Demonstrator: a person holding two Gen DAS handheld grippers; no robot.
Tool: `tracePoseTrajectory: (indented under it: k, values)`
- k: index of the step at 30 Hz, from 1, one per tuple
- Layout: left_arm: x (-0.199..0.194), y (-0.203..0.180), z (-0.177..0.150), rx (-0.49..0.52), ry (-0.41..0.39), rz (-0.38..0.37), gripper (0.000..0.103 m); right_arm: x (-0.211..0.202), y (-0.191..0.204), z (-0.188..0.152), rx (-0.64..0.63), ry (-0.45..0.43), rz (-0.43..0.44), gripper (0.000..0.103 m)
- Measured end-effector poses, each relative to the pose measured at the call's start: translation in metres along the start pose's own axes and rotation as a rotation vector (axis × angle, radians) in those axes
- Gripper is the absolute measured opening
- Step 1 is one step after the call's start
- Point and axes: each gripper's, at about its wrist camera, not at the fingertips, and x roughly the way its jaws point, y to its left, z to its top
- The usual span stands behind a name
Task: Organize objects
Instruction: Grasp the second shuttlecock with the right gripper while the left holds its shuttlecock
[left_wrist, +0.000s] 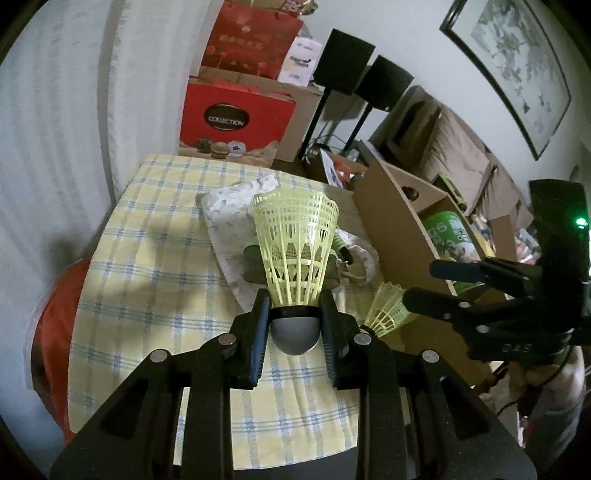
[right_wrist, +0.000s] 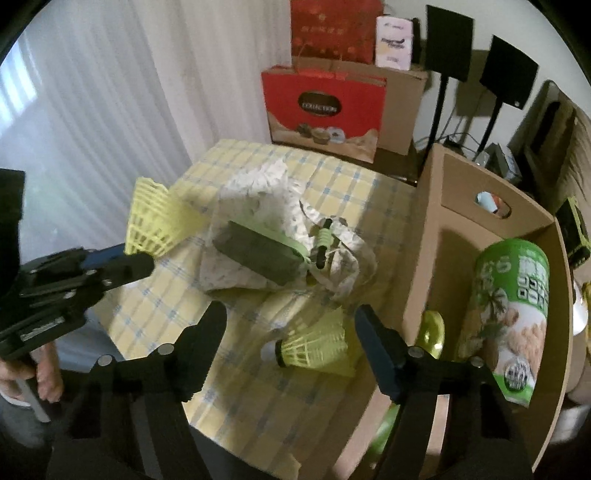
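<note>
Task was partway through. The left gripper (left_wrist: 295, 325) was clamped on the grey cork of a yellow shuttlecock (left_wrist: 295, 251), skirt pointing up and away, lifted clear of the checked tablecloth (left_wrist: 147, 258). The right gripper (right_wrist: 290, 345) had its jaws apart, straddling a second shuttlecock (right_wrist: 314, 349) that lay on its side on the cloth, cork toward the left of the view; pads did not touch it, so not yet gripped. The cardboard box (right_wrist: 428, 229) stood just right of the table and already held a green canister (right_wrist: 509, 317) and a yellow-green ball (right_wrist: 432, 332), so likely the drop spot, judging from that alone. Left to do: grasp the lying shuttlecock, carry both across, and probably deal with the dark grey block (right_wrist: 258, 254) and the small green-and-black handle piece (right_wrist: 323, 240) resting on the white patterned cloth bag (right_wrist: 258, 192) mid-table. In the way: the box's tall near wall rose right beside the second shuttlecock, tight for the right fingers, and the bag's crumpled edge sat close behind it. Red gift bags (right_wrist: 325, 110) and black speakers (right_wrist: 450, 40) stood well behind, no issue. A hand (right_wrist: 48, 373) was visible under the left tool.
</note>
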Motion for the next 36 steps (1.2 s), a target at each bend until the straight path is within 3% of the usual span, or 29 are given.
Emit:
tracePoseTrajectory:
  k: [6, 11, 13, 19, 24, 28, 31, 33, 36]
  values:
    - [-0.004, 0.008, -0.002, -0.010, -0.008, 0.017, 0.024, 0.018, 0.017, -0.011, -0.050, 0.081, 0.043, 0.073]
    - [-0.002, 0.013, -0.004, -0.021, -0.008, 0.021, 0.024, 0.023, 0.015, -0.024, 0.090, 0.115, 0.100, 0.074]
    - [-0.001, 0.014, -0.004, -0.023, -0.007, 0.021, 0.024, 0.020, 0.018, -0.029, 0.115, 0.103, 0.082, 0.081]
    - [-0.003, 0.015, -0.003, -0.027, -0.016, 0.018, 0.024, 0.017, 0.029, -0.034, 0.138, 0.100, 0.042, 0.081]
    - [-0.008, 0.013, -0.001, -0.021, -0.035, 0.024, 0.024, 0.017, 0.033, -0.038, 0.193, 0.054, -0.046, 0.082]
    - [-0.010, 0.013, -0.001, -0.019, -0.044, 0.025, 0.024, 0.012, 0.043, -0.042, 0.233, -0.009, -0.048, 0.087]
    - [-0.012, 0.013, -0.001, -0.015, -0.047, 0.028, 0.024, 0.011, 0.050, -0.047, 0.268, -0.067, -0.100, 0.089]
    - [-0.013, 0.013, -0.001, -0.010, -0.051, 0.033, 0.024, 0.011, 0.051, -0.050, 0.307, -0.109, -0.090, 0.089]
    - [-0.016, 0.015, -0.002, -0.014, -0.058, 0.035, 0.024, 0.023, 0.047, -0.052, 0.422, -0.082, -0.049, 0.089]
